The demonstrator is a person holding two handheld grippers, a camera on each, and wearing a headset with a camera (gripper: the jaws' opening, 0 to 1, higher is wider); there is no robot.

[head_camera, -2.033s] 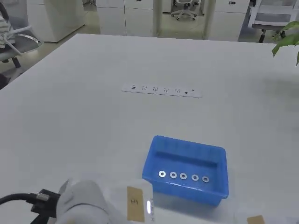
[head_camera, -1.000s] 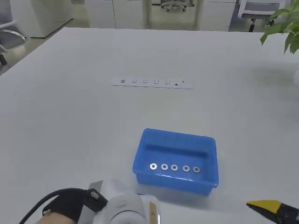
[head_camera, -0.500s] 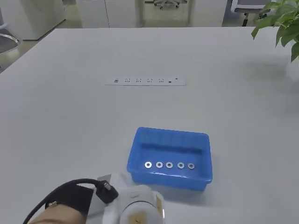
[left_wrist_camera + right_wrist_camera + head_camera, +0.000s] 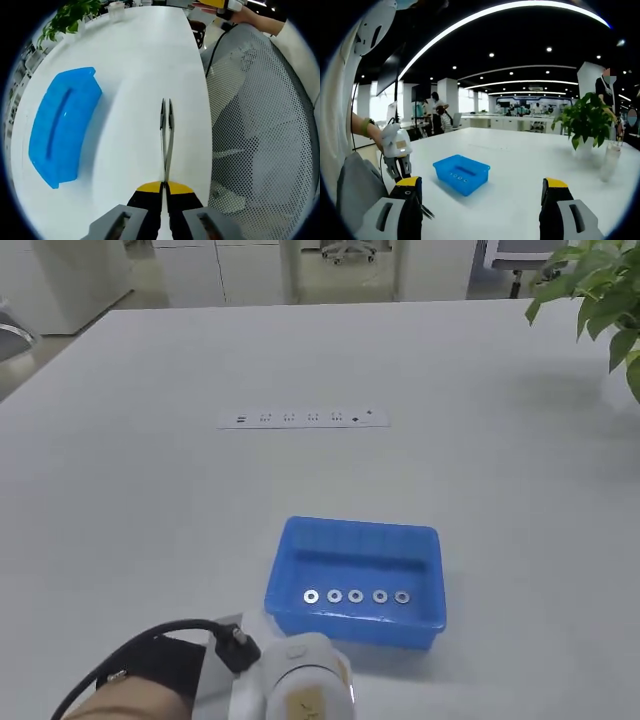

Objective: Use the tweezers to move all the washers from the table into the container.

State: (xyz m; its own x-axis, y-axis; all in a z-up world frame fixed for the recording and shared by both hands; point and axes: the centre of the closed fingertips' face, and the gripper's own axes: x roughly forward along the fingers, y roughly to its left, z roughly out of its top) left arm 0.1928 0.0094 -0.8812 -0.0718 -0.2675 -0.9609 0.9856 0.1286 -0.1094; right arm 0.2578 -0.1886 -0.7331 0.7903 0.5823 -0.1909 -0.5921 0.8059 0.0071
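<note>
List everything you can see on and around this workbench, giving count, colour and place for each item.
table: one, white, under everything
container: one, blue, near the table's front edge
washers: five, silver, in a row inside the container
power strip: one, white, mid-table beyond the container
plant: one, green, far right of the table
chair: one, grey mesh, beside the table edge
tweezers: one pair, grey metal, in the left gripper
left gripper: yellow-tipped jaws shut on the tweezers
right gripper: yellow-tipped jaws open, empty
</note>
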